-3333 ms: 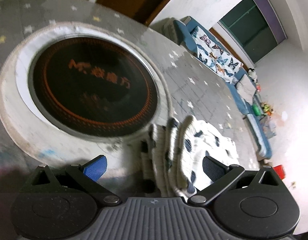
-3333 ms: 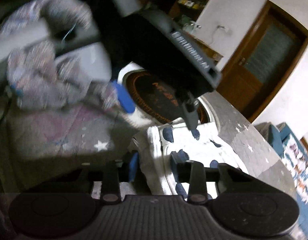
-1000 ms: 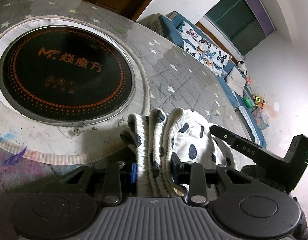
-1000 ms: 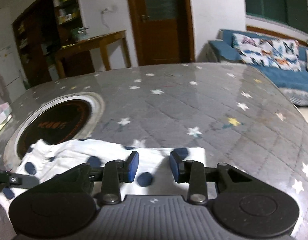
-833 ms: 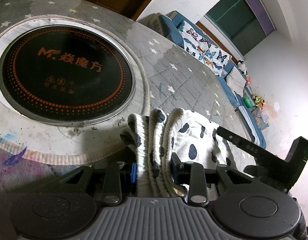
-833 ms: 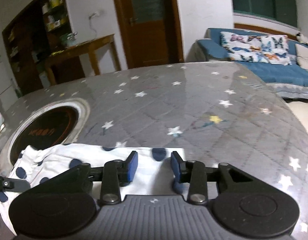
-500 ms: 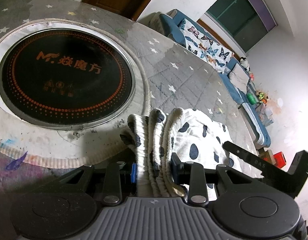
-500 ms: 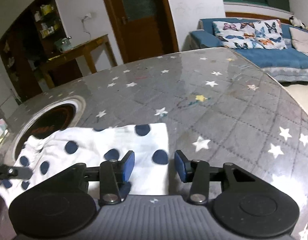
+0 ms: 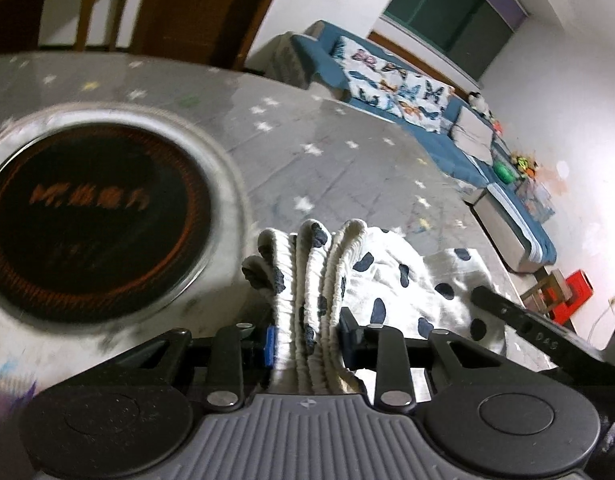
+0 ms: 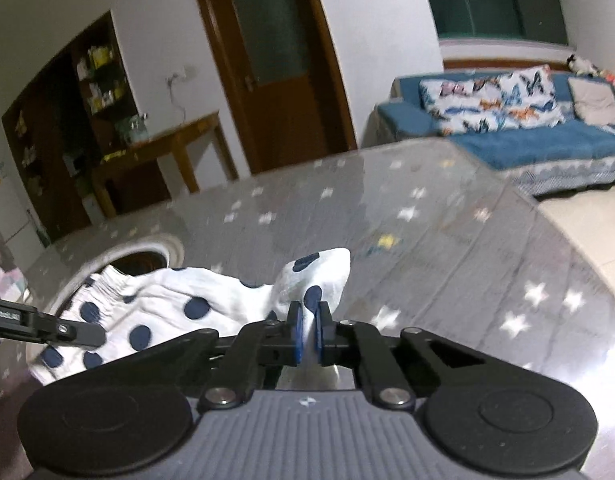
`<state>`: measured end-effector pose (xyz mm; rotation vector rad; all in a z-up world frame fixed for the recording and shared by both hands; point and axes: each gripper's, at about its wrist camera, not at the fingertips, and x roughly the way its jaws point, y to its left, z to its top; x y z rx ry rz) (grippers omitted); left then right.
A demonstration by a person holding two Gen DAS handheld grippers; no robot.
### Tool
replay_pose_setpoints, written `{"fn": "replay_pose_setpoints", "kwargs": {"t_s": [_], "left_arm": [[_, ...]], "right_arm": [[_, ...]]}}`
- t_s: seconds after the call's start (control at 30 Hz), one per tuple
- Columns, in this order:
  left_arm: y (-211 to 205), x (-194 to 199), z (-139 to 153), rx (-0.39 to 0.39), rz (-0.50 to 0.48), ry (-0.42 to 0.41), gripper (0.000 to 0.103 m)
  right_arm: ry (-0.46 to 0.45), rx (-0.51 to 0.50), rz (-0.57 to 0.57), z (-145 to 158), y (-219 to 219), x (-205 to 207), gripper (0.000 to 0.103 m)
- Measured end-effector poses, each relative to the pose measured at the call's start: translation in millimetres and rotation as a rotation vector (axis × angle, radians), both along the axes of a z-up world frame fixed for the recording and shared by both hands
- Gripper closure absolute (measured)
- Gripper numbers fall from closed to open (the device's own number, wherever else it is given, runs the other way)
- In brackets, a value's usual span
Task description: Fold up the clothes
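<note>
The left hand-held gripper (image 9: 307,338) is clamping down on the bunched, ribbed waistband of the white garment with navy dots (image 9: 391,280), the gathered folds standing up between its blue pads; the rest of that garment is trailing off to the right across the grey star-patterned table (image 9: 339,168), lying just right of the round black induction plate (image 9: 87,216) set into the table with its orange lettering blurred; over in the right wrist view, the right hand-held gripper (image 10: 306,338) is pinching a far corner of the same garment (image 10: 167,300), its blue pads pressed together on a thin fold of cloth, and that corner is peaking up off the table (image 10: 447,240) while the cloth sags away to the left; the dark arm of the other tool (image 10: 43,326) is poking in from the left edge there, over the waistband end, and the rim of the induction plate (image 10: 147,250) is showing just beyond the cloth; far off, a blue sofa (image 10: 527,148) with butterfly cushions is sitting on the right, a brown door (image 10: 275,64) is standing in the middle, and a wooden side table (image 10: 163,148) is sitting to its left.
</note>
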<state>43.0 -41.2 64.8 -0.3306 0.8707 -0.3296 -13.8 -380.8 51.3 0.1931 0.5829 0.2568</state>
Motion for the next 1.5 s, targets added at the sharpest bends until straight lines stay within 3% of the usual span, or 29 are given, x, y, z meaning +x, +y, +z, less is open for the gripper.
{"fn": "replay_pose_setpoints", "kwargs": {"t_s": [0.47,0.67,0.93,1.23,1.5], "left_arm": [[-85.7,50.0,24.2,0.083,-0.092,-0.086,0.071],[-107.7,67.1,14.6,0.122,-0.108,-0.076,0.071],[-123.4,73.6,-1.1,0.192,-0.129,-0.068,0.067],[-122.5,73.5,-5.1,0.228,-0.12,-0.063,0.058],[-119.9,67.8,-5.1,0.247,-0.118,-0.075,0.051]], "right_arm": [[-0.086,-0.075,-0.133,33.0,-46.3,23.0,0.098],[-0.066,-0.103,-0.163,28.9,-57.5,40.0,0.098],[0.026,-0.121,-0.193,0.4,-61.5,64.0,0.097],[0.053,-0.134,-0.191,-14.3,-65.0,61.6,0.076],[0.041,-0.136,-0.102,-10.2,-42.6,35.2,0.062]]}}
